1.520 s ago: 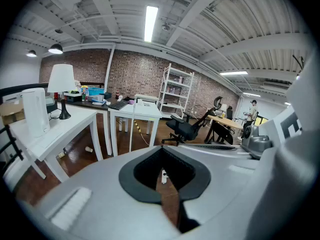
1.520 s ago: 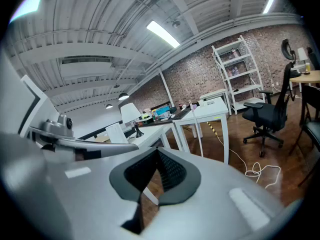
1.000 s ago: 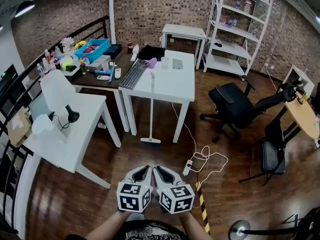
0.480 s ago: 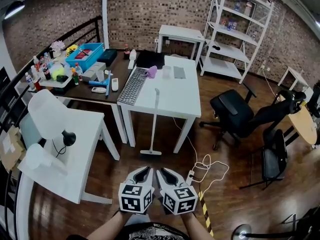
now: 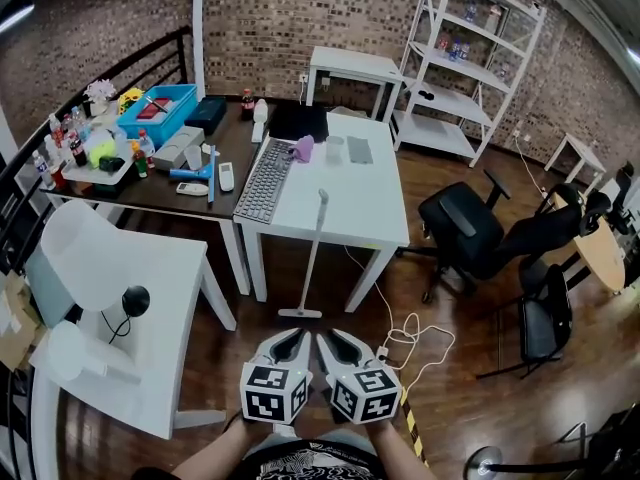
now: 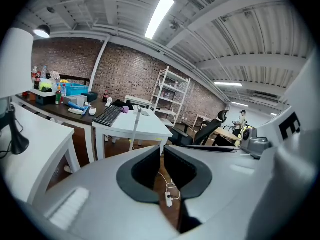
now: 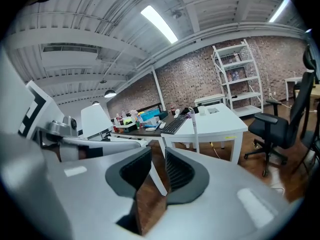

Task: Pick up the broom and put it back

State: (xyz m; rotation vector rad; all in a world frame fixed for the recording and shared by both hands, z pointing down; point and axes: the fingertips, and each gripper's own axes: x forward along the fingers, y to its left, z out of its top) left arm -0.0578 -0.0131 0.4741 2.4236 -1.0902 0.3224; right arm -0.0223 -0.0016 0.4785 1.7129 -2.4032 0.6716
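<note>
- Pick not started: the broom (image 5: 311, 258) stood untouched, head on the wood floor (image 5: 200, 298), handle leaning on the front edge of the white desk (image 5: 380, 218), about mid-edge.
- Your left gripper (image 5: 288, 340): fingers a narrow slit apart, with only floor showing through the slit.
- Your right gripper (image 5: 335, 340): jaws had just been opening. The gap was small and nothing was between them.
- Both grippers sat side by side, low in the head view. They pointed toward the broom but were well apart from it, with bare floor between.
- Done so far, as I read it: nothing on the broom itself. You were only lined up on it.
- Left to do: close the distance, open wider, take the handle, lift it off the desk edge, carry it and set it back.
- I couldn't tell where "back" was. No holder or rack was obvious in any view.
- The power strip (image 5: 382, 353) and its cable (image 5: 420, 333) lay on the floor right of the broom head, likely near your path.
</note>
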